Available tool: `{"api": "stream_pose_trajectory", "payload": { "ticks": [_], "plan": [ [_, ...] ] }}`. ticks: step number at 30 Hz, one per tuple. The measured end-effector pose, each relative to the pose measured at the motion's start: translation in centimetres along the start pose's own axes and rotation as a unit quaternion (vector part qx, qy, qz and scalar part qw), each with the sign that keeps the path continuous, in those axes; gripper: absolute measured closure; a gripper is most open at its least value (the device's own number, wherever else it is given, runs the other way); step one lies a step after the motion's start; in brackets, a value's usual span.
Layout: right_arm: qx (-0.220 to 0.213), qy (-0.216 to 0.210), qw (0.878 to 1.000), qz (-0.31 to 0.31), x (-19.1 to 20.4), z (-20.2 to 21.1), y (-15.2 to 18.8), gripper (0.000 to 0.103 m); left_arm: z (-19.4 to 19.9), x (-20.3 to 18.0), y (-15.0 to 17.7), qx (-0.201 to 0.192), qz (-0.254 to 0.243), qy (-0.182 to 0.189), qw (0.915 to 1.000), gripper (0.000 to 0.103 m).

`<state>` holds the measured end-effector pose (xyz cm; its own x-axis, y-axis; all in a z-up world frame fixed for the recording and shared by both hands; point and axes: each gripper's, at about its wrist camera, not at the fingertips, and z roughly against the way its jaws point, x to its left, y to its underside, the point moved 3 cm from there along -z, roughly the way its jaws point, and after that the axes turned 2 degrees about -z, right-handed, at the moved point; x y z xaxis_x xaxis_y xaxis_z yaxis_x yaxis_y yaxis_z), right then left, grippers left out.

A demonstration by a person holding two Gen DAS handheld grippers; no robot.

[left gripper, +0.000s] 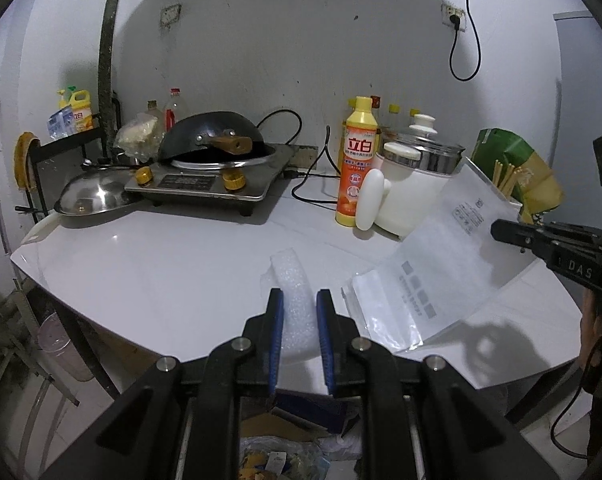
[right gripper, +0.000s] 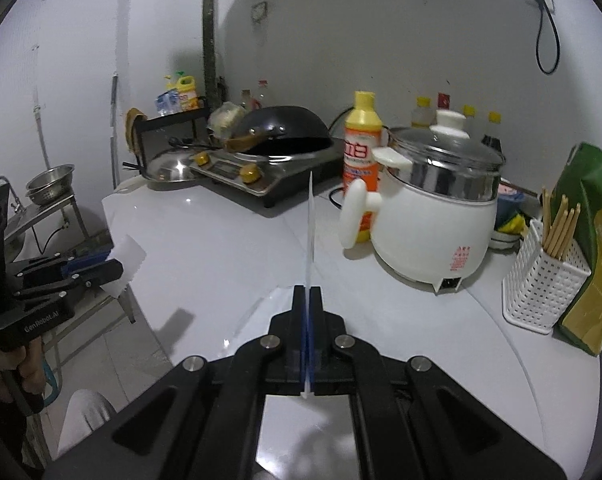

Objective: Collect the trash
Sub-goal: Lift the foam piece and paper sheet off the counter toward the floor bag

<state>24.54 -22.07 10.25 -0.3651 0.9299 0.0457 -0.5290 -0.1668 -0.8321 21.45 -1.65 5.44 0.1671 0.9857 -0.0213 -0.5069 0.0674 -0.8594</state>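
Cooker [right gripper: 429, 220] and detergent bottle [right gripper: 361, 148] just behind the raised plastic bag [left gripper: 441, 256].

A white strip of bubbly foam packing sheet [left gripper: 295, 304] is up off the white countertop, pinched between blue pads at the near left edge, standing upright with its far end curling over. To its right, a flat translucent plastic packaging bag with grey printed squares [left gripper: 433, 268] hangs tilted in the air, gripped at its far right corner, its clear near end drooping toward the counter. Seen edge-on, it's a thin upright sliver [right gripper: 310, 232].
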Motion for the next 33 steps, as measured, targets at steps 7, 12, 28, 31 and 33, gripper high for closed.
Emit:
{"api": "stream_pose_trajectory", "payload": {
  "ticks": [7,12,28,31,33],
  "plan": [
    [-0.021,-0.007,0.999,0.027,3.3,2.7,-0.4,0.103,2.8,0.3,1.1,-0.014,-0.008,-0.006,0.9999,0.087],
    [-0.027,-0.015,0.999,0.042,5.6,3.9,-0.3,0.103,4.4,0.9,2.1,-0.018,-0.006,-0.009,0.9998,0.087],
    [-0.009,-0.069,0.991,0.112,15.5,4.5,1.8,0.103,8.6,5.7,7.0,-0.021,0.027,-0.042,0.9985,0.088],
    [0.000,-0.077,0.989,0.123,16.9,4.1,2.6,0.103,8.9,6.8,8.0,-0.019,0.035,-0.048,0.9980,0.088],
    [0.006,-0.082,0.988,0.132,18.0,3.7,3.0,0.103,9.1,7.8,8.9,-0.016,0.043,-0.052,0.9976,0.088]
  ]
}}
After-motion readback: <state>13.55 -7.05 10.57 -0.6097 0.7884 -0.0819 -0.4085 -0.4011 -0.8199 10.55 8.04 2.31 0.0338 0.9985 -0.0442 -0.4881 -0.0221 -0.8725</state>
